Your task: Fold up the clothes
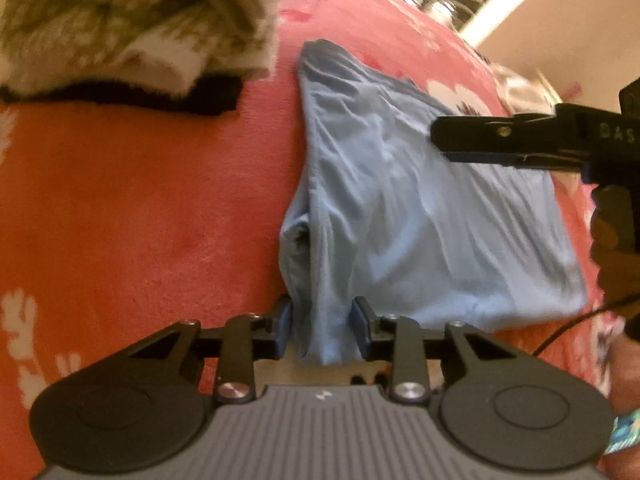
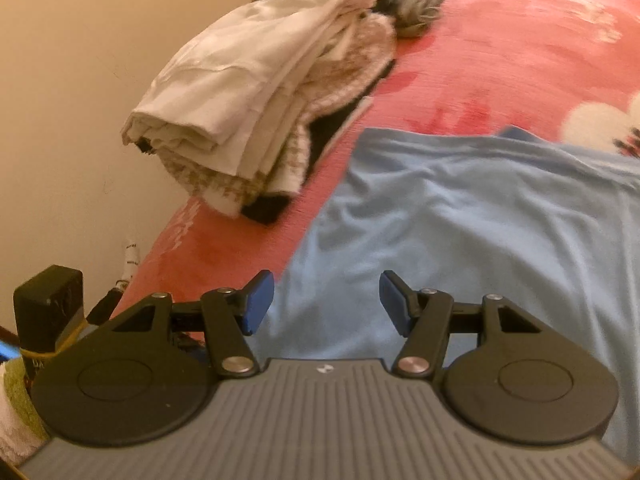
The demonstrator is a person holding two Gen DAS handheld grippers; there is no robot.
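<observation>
- Here, a coral-red fleece bed blanket [image 1: 140, 200] with white flowers meets a beige wall [image 2: 60, 80].
- "DAS" is legible on the right hand-held gripper [image 1: 436, 144], its jaws apart.
- The left hand-held gripper [image 1: 322, 328] straddles the light-blue cotton shirt [image 1: 420, 220]'s near edge, pads not clearly pressing.

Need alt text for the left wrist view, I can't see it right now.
The left hand-held gripper straddles a bunched corner of a light blue cotton garment spread on a red floral fleece blanket. The right hand-held gripper hovers over the garment's far side; a fuzzy beige-and-white folded pile sits upper left.
</observation>
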